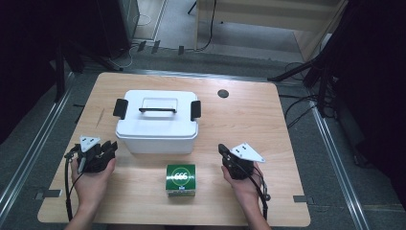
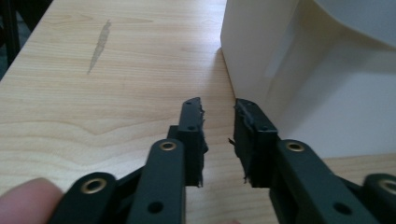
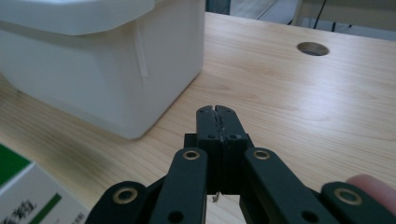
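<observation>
A white lidded storage box [image 1: 157,120] with black side latches and a top handle stands in the middle of the wooden table [image 1: 249,120]. A small green and white carton [image 1: 181,179] sits in front of it, near the table's front edge. My left gripper [image 1: 111,146] rests at the box's front left corner, jaws slightly apart and empty; the left gripper view has the box wall [image 2: 299,84] just right of the left gripper [image 2: 218,112]. My right gripper [image 1: 222,148] sits right of the carton; the right gripper [image 3: 217,110] has its jaws pressed together on nothing.
A round cable hole [image 1: 223,93] lies in the table at the back right, also seen as the hole [image 3: 312,48]. A grey streak [image 2: 99,45] marks the wood left of the box. Floor rails, cables and dark stands surround the table.
</observation>
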{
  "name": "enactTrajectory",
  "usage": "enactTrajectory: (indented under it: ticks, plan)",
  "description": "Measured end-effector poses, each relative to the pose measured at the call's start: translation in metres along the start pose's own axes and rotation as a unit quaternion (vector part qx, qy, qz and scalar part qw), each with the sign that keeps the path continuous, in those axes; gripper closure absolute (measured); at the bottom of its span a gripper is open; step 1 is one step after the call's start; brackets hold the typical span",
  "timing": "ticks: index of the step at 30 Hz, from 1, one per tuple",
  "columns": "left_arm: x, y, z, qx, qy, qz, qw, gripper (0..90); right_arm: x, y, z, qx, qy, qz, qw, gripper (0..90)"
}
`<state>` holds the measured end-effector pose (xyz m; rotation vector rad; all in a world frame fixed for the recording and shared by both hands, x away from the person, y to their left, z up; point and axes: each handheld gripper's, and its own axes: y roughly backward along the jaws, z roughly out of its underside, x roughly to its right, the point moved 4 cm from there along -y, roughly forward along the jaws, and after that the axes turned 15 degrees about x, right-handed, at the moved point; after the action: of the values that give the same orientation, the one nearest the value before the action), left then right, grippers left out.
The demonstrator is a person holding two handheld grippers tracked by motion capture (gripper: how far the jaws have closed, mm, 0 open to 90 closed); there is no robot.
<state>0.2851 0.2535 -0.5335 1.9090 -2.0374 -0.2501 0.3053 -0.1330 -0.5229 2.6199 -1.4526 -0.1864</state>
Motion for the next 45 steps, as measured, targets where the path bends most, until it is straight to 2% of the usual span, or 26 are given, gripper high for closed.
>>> enactTrajectory:
  ticks: [1,4,5,9,13,19,21,22,23,26,28,30,38,41,42,43,44,45]
  plan:
    - [0.000,0.000,0.000,0.000,0.000,0.000,1.0000,77.9,0.000,0.000,0.000,0.000,0.000,0.000,1.0000,90.0]
    - [0.003,-0.005,-0.005,-0.002,-0.002,0.000,1.0000,80.9,-0.010,-0.017,0.000,-0.014,-0.001,-0.017,0.9997,90.0]
    - [0.004,-0.006,-0.006,-0.005,-0.002,0.004,1.0000,83.7,-0.016,-0.026,0.000,-0.019,0.009,-0.027,0.9994,90.0]
    - [0.009,-0.010,-0.007,-0.008,-0.006,0.021,0.9997,88.9,-0.022,-0.039,-0.003,-0.033,0.009,-0.048,0.9983,90.0]
    - [0.012,-0.012,-0.006,-0.010,0.000,0.029,0.9995,90.0,-0.023,-0.047,-0.005,-0.034,0.005,-0.052,0.9981,90.0]
    - [0.016,-0.015,-0.005,-0.014,0.002,0.029,0.9995,90.0,-0.031,-0.064,-0.005,-0.039,0.019,-0.055,0.9975,90.0]
    - [0.016,-0.015,-0.005,-0.016,0.002,0.030,0.9994,90.0,-0.031,-0.065,-0.004,-0.040,0.020,-0.052,0.9977,90.0]
    - [0.017,-0.015,-0.005,-0.016,0.001,0.032,0.9994,90.0,-0.029,-0.066,-0.003,-0.039,0.008,-0.056,0.9977,90.0]
    - [0.018,-0.015,-0.005,-0.017,-0.002,0.032,0.9993,90.0,-0.028,-0.066,-0.002,-0.039,0.007,-0.058,0.9975,90.0]
    - [0.021,-0.016,-0.004,-0.017,-0.005,0.040,0.9990,90.0,-0.027,-0.066,-0.001,-0.043,0.015,-0.061,0.9971,90.0]
    - [0.022,-0.017,-0.003,-0.019,-0.007,0.037,0.9991,90.0,-0.028,-0.065,-0.001,-0.043,0.020,-0.063,0.9969,90.0]
    - [0.023,-0.019,-0.003,-0.018,-0.001,0.037,0.9992,90.0,-0.028,-0.065,-0.001,-0.041,0.015,-0.065,0.9969,90.0]
    - [0.025,-0.022,-0.004,-0.026,-0.009,0.044,0.9987,90.0,-0.024,-0.064,0.002,-0.042,0.017,-0.067,0.9968,90.0]
    - [0.025,-0.023,-0.003,-0.018,-0.011,0.039,0.9990,89.8,-0.022,-0.063,0.004,-0.043,0.022,-0.069,0.9965,85.5]
    - [0.025,-0.022,-0.003,-0.009,-0.021,0.033,0.9992,86.0,-0.021,-0.062,0.005,-0.043,0.021,-0.069,0.9965,82.0]
    - [0.024,-0.019,-0.002,0.007,-0.041,0.024,0.9988,78.8,-0.019,-0.061,0.006,-0.041,0.022,-0.072,0.9963,79.1]
    - [0.019,-0.013,-0.001,0.030,-0.054,0.012,0.9980,63.1,-0.015,-0.057,0.008,-0.035,0.027,-0.072,0.9964,73.5]
    - [0.017,-0.011,-0.001,0.032,-0.051,0.012,0.9981,58.2,-0.011,-0.054,0.008,-0.031,0.027,-0.074,0.9964,70.4]
